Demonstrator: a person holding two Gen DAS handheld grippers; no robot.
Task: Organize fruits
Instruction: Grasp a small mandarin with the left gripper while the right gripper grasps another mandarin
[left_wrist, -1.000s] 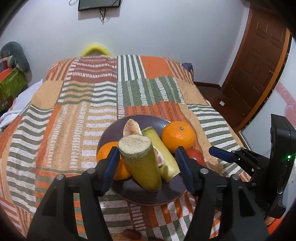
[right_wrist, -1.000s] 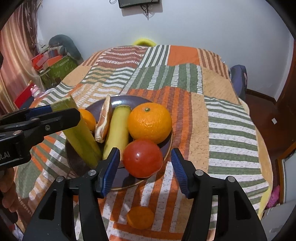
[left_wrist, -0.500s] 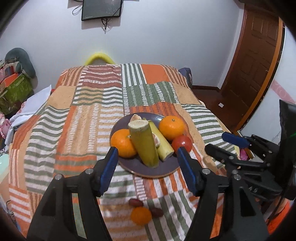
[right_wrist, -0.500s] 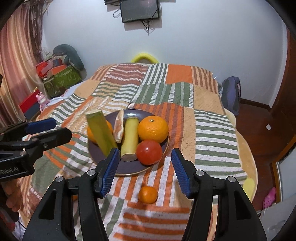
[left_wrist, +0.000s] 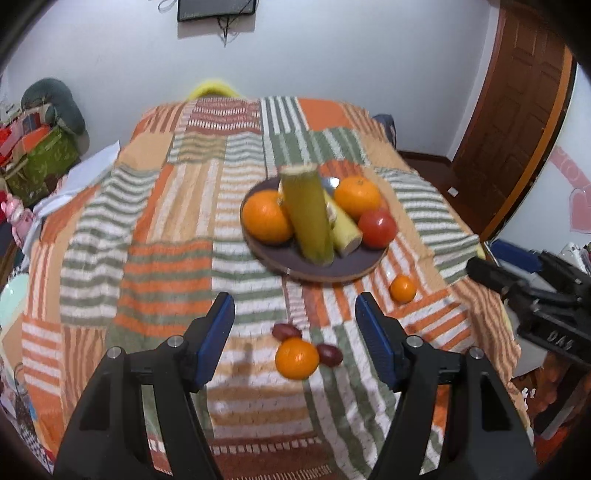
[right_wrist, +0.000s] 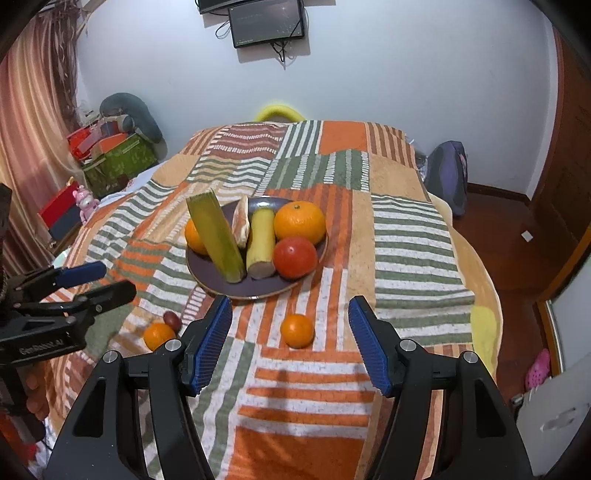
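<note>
A dark round plate (right_wrist: 207, 275) sits on a bed covered by a striped patchwork blanket (right_wrist: 410, 236) in orange, green and cream. On the plate, a green stalk piece (right_wrist: 216, 236) leans up at a tilt against a pale peeled segment (right_wrist: 241, 221) and a yellow stalk piece (right_wrist: 261, 243); a large orange (right_wrist: 300, 222) sits at the far right of the plate, a red tomato (right_wrist: 294, 257) just in front of it, and a second orange (right_wrist: 194, 237) shows partly behind the green stalk. Off the plate, on the blanket nearer the cameras, a small mandarin (right_wrist: 297, 331) lies alone, and well to its left another mandarin (left_wrist: 296, 359) lies touching two dark red dates (left_wrist: 286, 331). The left tongs (left_wrist: 295, 343) hang above that mandarin and the dates with the blue pads (left_wrist: 216, 341) standing wide and nothing pressed between them. The right tongs (right_wrist: 290, 343) hang over the lone mandarin, their jaws opening, the fruit lying on the blanket in the gap but untouched by either pad. A screen (right_wrist: 266, 22) hangs on the white wall beyond the bed, and a green box (right_wrist: 118, 162) stands to the left of it.
</note>
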